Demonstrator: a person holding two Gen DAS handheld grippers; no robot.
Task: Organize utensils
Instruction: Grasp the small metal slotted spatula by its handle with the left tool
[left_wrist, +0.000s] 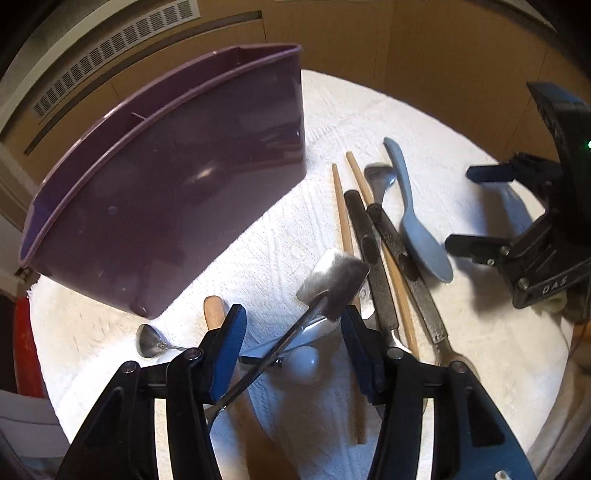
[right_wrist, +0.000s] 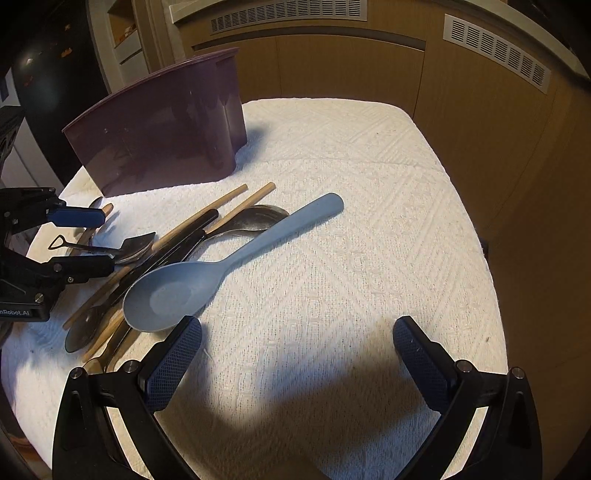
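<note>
A purple utensil holder (left_wrist: 159, 192) stands on the white towel (left_wrist: 280, 236); it also shows in the right wrist view (right_wrist: 162, 125). My left gripper (left_wrist: 291, 343) is open around a small metal shovel-shaped spoon (left_wrist: 332, 282), which slants between the jaws; its handle touches the left finger (left_wrist: 229, 347). The spoon also shows in the right wrist view (right_wrist: 136, 243). Beside it lie wooden chopsticks (left_wrist: 343, 221), black-handled cutlery (left_wrist: 369, 251) and a blue plastic spoon (left_wrist: 417, 221). My right gripper (right_wrist: 295, 354) is open and empty over bare towel, its left finger (right_wrist: 173, 362) next to the blue spoon's bowl (right_wrist: 170, 295).
A small metal spoon (left_wrist: 147, 341) and a wooden handle (left_wrist: 214, 312) lie under the left gripper. A white rounded utensil end (left_wrist: 304, 363) lies there too. Wooden cabinet panels (right_wrist: 369, 70) with vents stand behind the table. The towel (right_wrist: 369, 229) stretches to the right.
</note>
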